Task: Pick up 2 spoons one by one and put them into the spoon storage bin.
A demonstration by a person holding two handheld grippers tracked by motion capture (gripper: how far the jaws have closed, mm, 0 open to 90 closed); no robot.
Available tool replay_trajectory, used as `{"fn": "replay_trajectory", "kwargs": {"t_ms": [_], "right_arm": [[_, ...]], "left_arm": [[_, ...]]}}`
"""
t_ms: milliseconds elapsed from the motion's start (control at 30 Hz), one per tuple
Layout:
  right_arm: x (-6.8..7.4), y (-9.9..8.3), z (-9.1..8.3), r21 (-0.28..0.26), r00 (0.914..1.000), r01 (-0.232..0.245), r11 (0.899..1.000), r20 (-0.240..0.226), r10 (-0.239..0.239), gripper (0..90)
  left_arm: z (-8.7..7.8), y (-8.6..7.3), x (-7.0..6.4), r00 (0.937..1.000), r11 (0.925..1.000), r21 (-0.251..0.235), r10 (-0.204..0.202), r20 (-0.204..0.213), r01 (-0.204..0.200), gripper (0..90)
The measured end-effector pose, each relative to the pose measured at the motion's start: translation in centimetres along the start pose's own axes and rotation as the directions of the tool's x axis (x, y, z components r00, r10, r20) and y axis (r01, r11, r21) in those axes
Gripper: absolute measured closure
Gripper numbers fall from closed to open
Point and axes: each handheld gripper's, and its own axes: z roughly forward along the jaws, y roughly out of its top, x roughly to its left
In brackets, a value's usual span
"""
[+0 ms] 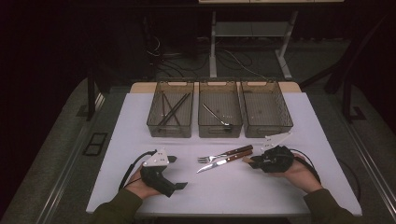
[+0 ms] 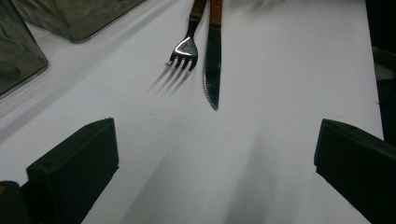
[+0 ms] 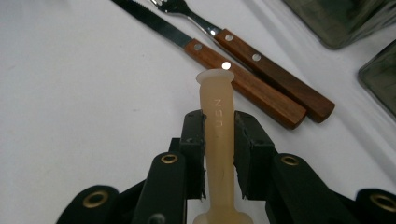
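Two grippers sit low on the tabletop (image 1: 140, 116), closest to the person. The left gripper (image 1: 175, 171) rests near the front-left, jaws spread wide and holding nothing; in the left gripper view there's just bare white surface between them, so loads of free room there. The right gripper (image 1: 252, 161) is over on the right, and the right gripper view shows it clamped on a pale, cream-coloured handle piece (image 3: 219, 140) with some embossed letters on it, squeezed between the two jaws and sticking out forward past them. Can't really tell what that piece is beyond that.

Just past the grippers, roughly mid-tabletop, a knife (image 1: 219, 162) and a fork (image 1: 224, 154) lie side by side, nearly touching, both with wooden riveted handles. The handles point toward the right gripper, and the blade tip and tines point toward the left one. The tip of the held piece is right next to the knife handle in the right gripper view, though whether it's touching I can't say.

Farther back, three smoky transparent bins line up along the far edge: the left bin (image 1: 170, 128) has dark chopstick-like sticks, the middle bin (image 1: 219, 128) has a metal utensil, and the right bin (image 1: 266, 128) looks almost bare. Open white surface runs between the cutlery and the bins, plus wide margins on both sides.
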Motion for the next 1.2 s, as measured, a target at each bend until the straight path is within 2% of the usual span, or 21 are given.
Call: {"fn": "replay_trajectory", "kwargs": {"t_ms": [400, 767, 1200], "right_arm": [[-0.6, 1.5, -1.3, -0.069, 0.9979, -0.051, 0.996, 0.036, 0.054, 74.6], [-1.8, 2.9, -2.1, -0.135, 0.9922, -0.105, 0.985, 0.053, 0.113, 74.6], [-2.6, 5.1, -2.3, -0.172, 0.9889, -0.121, 0.978, 0.065, 0.133, 74.5]], "left_arm": [[0.0, 0.0, 0.0, 1.0000, 1.0000, 0.002, 0.001, 0.000, -0.001, 0.0], [0.0, 0.0, 0.0, 1.0000, 1.0000, 0.001, -0.003, 0.001, 0.003, 0.0], [0.1, 0.0, 0.1, 0.9999, 0.9999, -0.003, -0.012, 0.000, 0.012, 0.0]]}}
